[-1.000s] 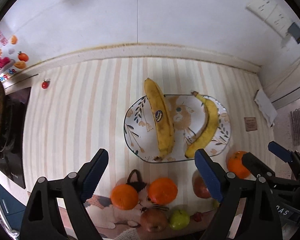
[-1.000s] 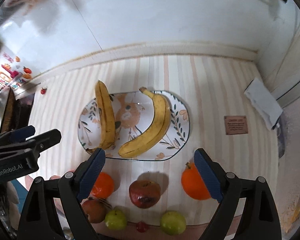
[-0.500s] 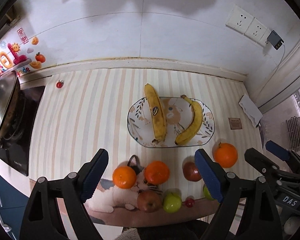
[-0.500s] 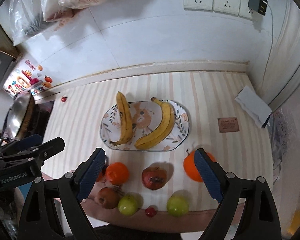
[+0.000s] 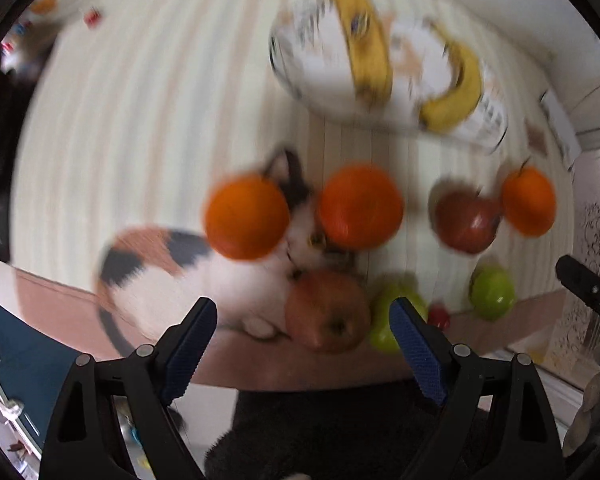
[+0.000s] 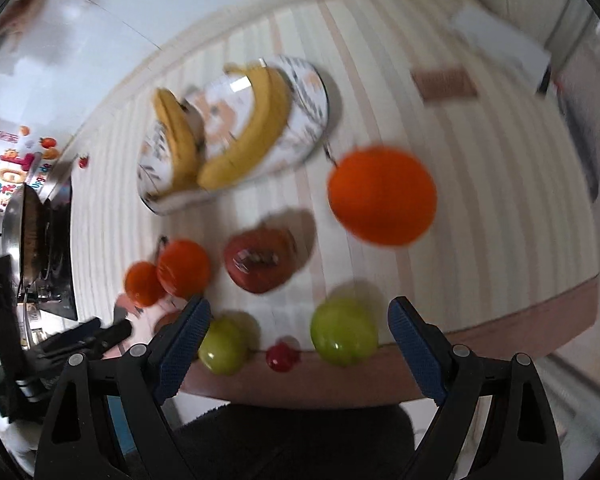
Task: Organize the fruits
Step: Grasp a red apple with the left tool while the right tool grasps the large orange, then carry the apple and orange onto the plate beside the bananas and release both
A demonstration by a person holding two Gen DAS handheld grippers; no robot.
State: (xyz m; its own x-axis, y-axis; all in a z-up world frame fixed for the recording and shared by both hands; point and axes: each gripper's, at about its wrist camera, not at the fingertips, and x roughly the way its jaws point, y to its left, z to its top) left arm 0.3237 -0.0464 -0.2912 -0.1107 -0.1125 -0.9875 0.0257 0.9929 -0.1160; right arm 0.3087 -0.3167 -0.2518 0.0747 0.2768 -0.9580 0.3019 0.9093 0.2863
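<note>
Both views are motion-blurred. An oval patterned plate [image 5: 324, 92] [image 6: 300, 132] holds two bananas [image 5: 360, 40] [image 6: 252, 132]. Nearer me lie three oranges [image 5: 246, 222] [image 5: 360, 206] [image 6: 382, 196], a dark red apple [image 5: 466, 220] [image 6: 260, 260], a paler apple [image 5: 326, 312], two green apples [image 6: 344, 330] [image 6: 222, 344] and a small red fruit [image 6: 282, 356]. My left gripper [image 5: 302, 340] is open and empty, low over the paler apple. My right gripper [image 6: 300, 336] is open and empty, above the green apples.
The fruit lies on a striped mat with a cat picture [image 5: 152, 264] near the counter's front edge. A stove with a pan [image 6: 24, 240] is at the left. A white cloth [image 6: 500, 40] and a brown card [image 6: 444, 84] lie at the far right.
Both grippers have dropped toward the front row of fruit and tilted down. The fruit looks much larger and the wall has left the view. Jaws stay open.
</note>
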